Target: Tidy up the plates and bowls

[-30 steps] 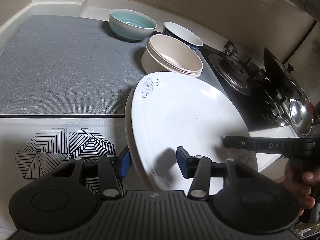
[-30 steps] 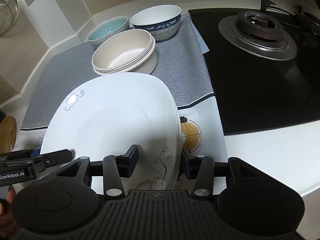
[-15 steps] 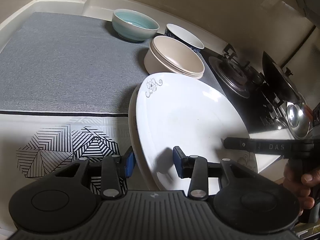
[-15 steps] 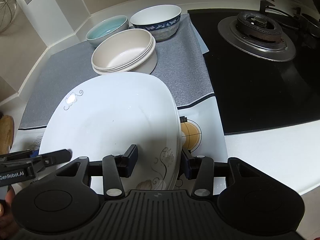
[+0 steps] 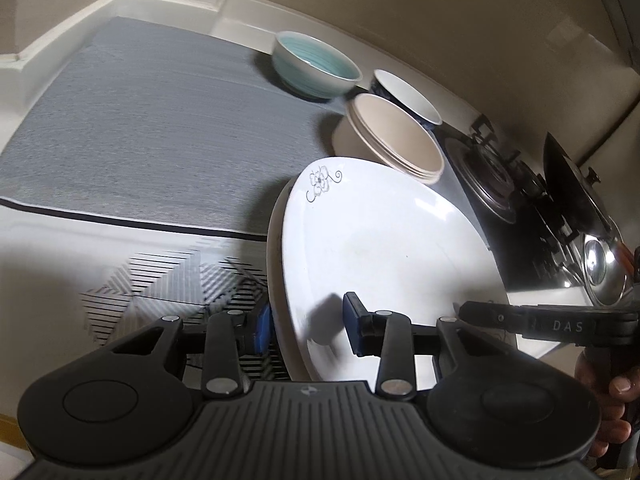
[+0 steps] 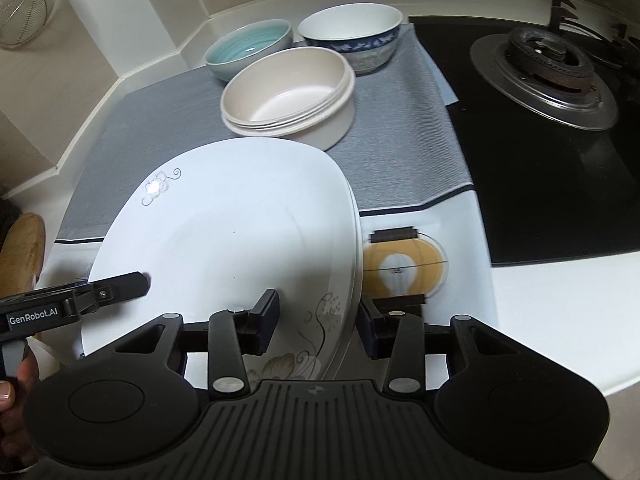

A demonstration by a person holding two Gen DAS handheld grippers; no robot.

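A stack of white square plates with a flower print lies on the patterned cloth in front of the bowls. My left gripper straddles the stack's left rim, one pad under the edge and one on the top face, shut on it. In the right wrist view the plates fill the middle. My right gripper straddles their right rim, and its jaws are closing with small gaps still showing at the pads. Each gripper's finger shows across the plates in the other view.
Behind the plates on the grey mat stand nested cream bowls, a teal bowl and a blue-patterned bowl. A black gas stove lies to the right, with a steel lid. A wall corner bounds the mat.
The left jaws have narrowed onto the plates' left rim and the left view has swung, with the bowls shifting right. The right jaws have narrowed a little. The plates stay put.
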